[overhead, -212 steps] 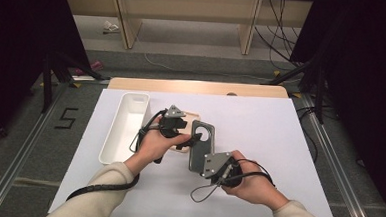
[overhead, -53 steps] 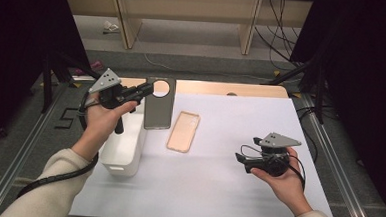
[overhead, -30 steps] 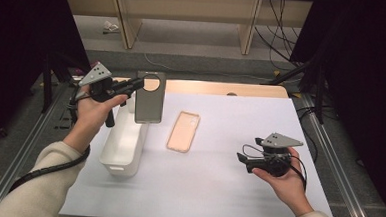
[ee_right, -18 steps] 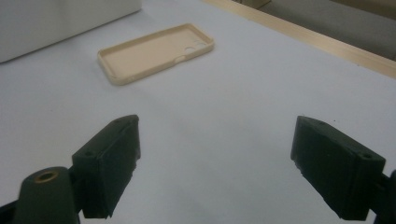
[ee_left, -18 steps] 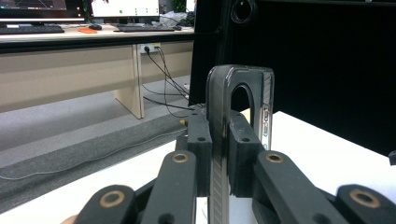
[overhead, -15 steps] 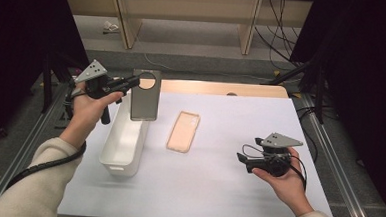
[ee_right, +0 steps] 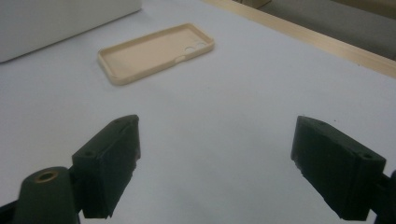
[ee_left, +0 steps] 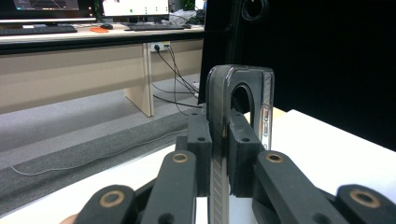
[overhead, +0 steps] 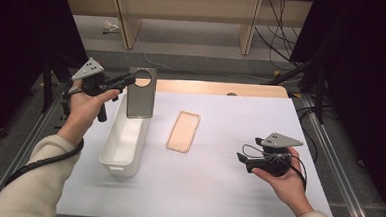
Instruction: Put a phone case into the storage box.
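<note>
I have the left gripper raised over the far end of the white bin, its jaws clamped tight on the top edge of the dark grey phone case. The case hangs upright in the air, its lower edge above the bin's open far end, clear of the bin's walls as far as I can tell from the high view. The bin sits near the left edge of the white table; to its right lies broad bare surface, and the table's near half is free as well.

My right gripper hovers low near the right side, well apart from everything, its jaws standing wide with nothing between them; in the right gripper view they frame bare table.

I count two phone cases, one bin, two grippers. The second case, a beige phone case, lies flat with its hollow side up, just right of the bin, not touching it.

The dark case is a flat rectangle with rounded corners and a large round camera opening near its top. In the left gripper view I see it edge-on, with a glossy rim and side button bumps.
</note>
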Tool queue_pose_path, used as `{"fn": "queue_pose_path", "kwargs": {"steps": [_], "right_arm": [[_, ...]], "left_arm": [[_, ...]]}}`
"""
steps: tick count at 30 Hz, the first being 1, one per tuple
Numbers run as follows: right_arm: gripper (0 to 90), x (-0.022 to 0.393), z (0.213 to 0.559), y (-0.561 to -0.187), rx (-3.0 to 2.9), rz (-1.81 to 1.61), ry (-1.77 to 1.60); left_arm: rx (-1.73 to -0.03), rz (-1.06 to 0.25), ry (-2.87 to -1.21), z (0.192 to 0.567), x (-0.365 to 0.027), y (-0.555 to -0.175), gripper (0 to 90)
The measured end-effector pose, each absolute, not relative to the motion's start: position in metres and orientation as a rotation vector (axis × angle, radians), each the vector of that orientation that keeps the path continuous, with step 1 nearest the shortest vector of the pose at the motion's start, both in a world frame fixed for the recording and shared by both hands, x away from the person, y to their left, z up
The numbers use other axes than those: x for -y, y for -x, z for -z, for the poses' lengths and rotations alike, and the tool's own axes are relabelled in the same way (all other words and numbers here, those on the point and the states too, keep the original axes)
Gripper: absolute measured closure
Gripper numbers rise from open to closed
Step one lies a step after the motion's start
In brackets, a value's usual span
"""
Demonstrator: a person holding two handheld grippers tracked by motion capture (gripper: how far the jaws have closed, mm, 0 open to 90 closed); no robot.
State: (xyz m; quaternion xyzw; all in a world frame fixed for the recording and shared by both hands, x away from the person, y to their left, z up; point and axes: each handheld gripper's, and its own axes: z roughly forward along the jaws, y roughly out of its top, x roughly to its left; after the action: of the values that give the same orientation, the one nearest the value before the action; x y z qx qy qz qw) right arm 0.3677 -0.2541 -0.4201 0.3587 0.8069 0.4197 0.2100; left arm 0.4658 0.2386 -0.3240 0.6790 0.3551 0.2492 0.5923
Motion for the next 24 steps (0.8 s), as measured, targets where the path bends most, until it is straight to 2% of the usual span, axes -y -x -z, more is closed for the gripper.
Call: {"fn": "queue_pose_path", "kwargs": {"steps": [24], "right_arm": [[16.3,0.254,0.421,-0.368,-2.242,-1.174,-1.003]], "left_arm": [[-0.835,-0.621,-1.584,0.325,-0.249,-0.475,81.5]]}}
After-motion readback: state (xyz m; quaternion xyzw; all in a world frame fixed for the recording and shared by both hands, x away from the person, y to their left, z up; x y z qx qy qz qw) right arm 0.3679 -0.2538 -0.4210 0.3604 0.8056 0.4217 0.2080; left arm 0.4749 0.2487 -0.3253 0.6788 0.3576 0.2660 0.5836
